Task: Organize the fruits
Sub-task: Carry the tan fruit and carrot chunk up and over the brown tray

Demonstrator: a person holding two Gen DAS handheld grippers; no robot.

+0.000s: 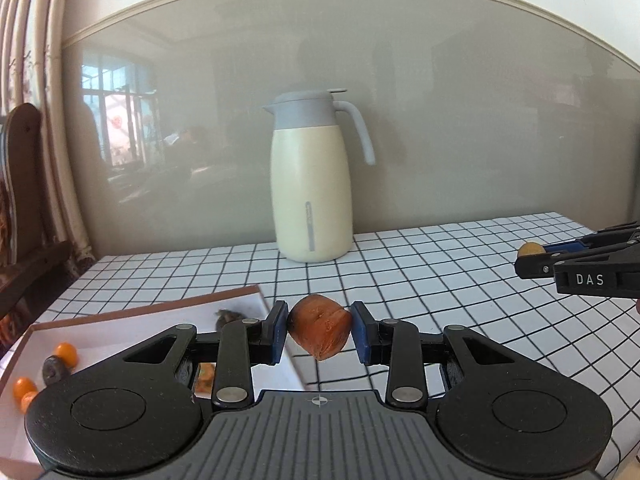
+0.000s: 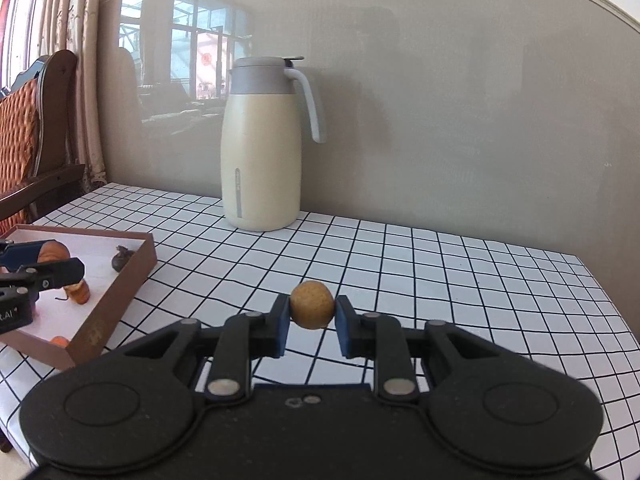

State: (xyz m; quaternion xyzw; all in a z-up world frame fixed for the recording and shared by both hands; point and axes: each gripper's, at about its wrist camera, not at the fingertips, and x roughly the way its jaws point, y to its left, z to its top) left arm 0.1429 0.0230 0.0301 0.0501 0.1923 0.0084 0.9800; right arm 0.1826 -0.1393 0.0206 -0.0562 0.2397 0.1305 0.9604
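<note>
In the left wrist view my left gripper (image 1: 320,331) is shut on a wrinkled orange-brown fruit (image 1: 320,344), held in the air over the right edge of a brown-rimmed white box (image 1: 160,305). In the box lie small orange fruits (image 1: 66,352) and dark fruits (image 1: 54,370). The right wrist view shows my right gripper (image 2: 312,314) shut on a round tan fruit (image 2: 312,306) above the checked tablecloth (image 2: 440,280), right of the box (image 2: 120,300). Each gripper appears at the edge of the other view: right gripper (image 1: 534,257), left gripper (image 2: 46,261).
A tall cream jug with a grey lid and handle (image 1: 310,184) (image 2: 262,152) stands at the back of the table against the wall. A wooden chair with an orange cushion (image 2: 24,128) and curtains are to the left. The table's right edge (image 2: 600,300) drops off.
</note>
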